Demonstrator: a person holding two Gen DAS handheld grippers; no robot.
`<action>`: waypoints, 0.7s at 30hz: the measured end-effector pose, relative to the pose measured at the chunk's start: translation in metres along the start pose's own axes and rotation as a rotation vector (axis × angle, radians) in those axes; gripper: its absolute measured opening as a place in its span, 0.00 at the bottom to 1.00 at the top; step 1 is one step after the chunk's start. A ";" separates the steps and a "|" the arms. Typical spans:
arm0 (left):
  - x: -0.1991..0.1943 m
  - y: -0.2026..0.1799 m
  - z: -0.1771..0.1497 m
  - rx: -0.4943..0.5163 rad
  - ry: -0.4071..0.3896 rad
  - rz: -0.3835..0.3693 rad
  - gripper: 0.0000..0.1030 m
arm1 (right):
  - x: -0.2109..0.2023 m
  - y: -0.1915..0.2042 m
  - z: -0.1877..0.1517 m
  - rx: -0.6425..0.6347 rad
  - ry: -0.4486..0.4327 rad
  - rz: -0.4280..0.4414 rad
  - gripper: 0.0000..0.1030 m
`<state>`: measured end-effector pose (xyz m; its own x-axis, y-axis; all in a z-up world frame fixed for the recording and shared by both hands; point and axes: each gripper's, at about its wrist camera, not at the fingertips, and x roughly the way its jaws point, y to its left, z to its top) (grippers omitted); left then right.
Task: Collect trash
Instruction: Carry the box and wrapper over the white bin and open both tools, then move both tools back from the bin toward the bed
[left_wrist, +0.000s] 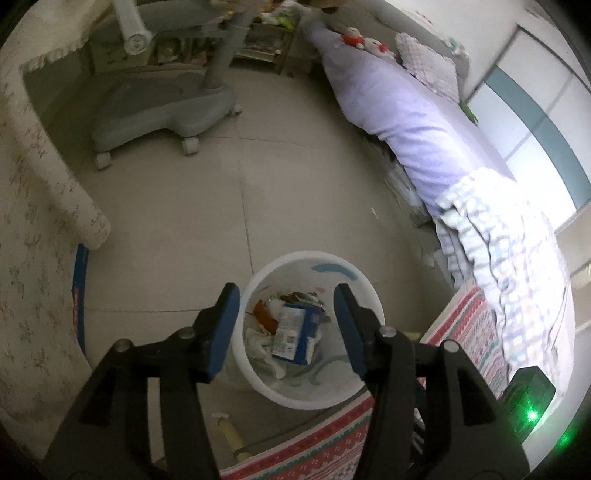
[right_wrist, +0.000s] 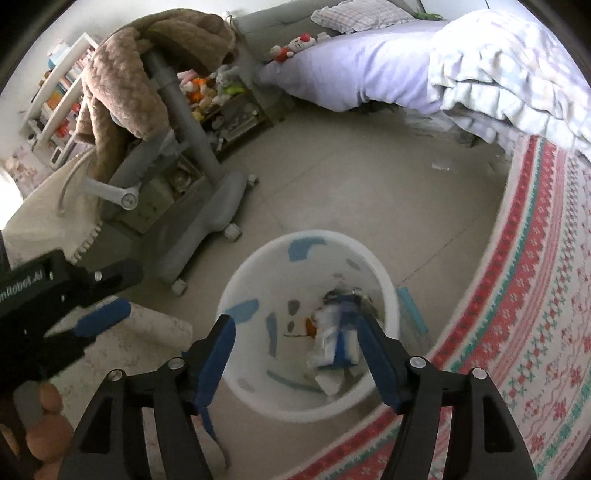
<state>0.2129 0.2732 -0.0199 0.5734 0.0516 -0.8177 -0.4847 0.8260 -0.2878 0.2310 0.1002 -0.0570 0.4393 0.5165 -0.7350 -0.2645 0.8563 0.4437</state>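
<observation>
Both grippers hang over the white bin (left_wrist: 310, 332), jaws apart and empty: the left gripper (left_wrist: 286, 325) and the right gripper (right_wrist: 295, 350). Trash (left_wrist: 291, 332) lies inside at 6 o'clock, seemingly just dropped.

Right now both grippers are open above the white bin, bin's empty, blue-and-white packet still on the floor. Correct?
Not quite. Both the left gripper and the right gripper are open above the white bin, but the bin is not empty: the left wrist view shows the blue-and-white packet lying inside it with other scraps.
</observation>
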 end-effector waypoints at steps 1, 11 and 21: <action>-0.002 -0.007 -0.002 0.030 -0.006 0.004 0.53 | -0.004 -0.003 -0.004 -0.005 0.002 -0.017 0.68; -0.025 -0.057 -0.028 0.232 -0.061 -0.021 0.54 | -0.080 -0.052 -0.034 0.064 -0.057 -0.050 0.68; -0.039 -0.094 -0.056 0.334 -0.062 -0.074 0.54 | -0.182 -0.100 -0.073 0.133 -0.122 -0.054 0.68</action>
<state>0.1988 0.1620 0.0112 0.6426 0.0104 -0.7661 -0.2036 0.9663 -0.1576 0.1146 -0.0795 -0.0049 0.5524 0.4590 -0.6958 -0.1254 0.8710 0.4750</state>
